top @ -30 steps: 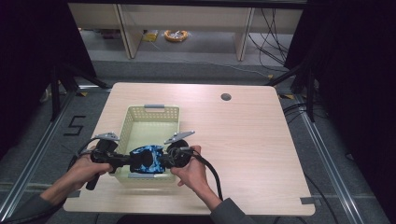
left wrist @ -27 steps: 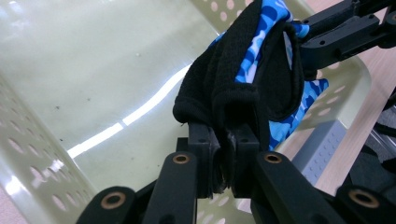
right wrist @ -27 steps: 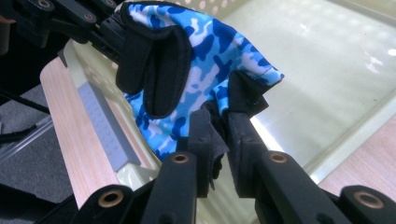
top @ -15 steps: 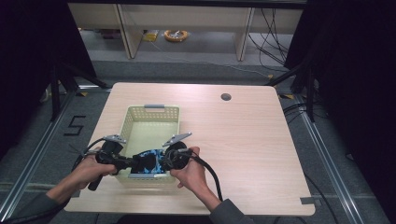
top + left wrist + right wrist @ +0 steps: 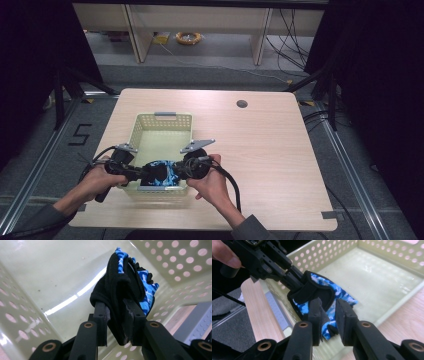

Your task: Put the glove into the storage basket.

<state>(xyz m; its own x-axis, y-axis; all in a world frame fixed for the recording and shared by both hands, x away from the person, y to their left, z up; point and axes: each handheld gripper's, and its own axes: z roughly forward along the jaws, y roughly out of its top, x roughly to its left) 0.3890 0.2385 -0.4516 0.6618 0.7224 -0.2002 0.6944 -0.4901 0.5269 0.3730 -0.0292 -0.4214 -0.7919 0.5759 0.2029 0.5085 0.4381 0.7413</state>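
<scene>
while the blue camouflage glove [image 5: 161, 173] is pinched by both the left gripper [image 5: 116, 315] and right gripper [image 5: 327, 312], jaws closed on fabric, it should be lowered evenly into the basket [image 5: 165, 119].

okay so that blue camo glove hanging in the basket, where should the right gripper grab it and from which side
Judging by the right gripper view, take the blue camo edge of the glove that hangs lowest, opposite the black cuff that the left gripper clamps. That flap is thin and free, and sits between the right gripper jaws. Come in from the near end of the basket, above its rim.
</scene>
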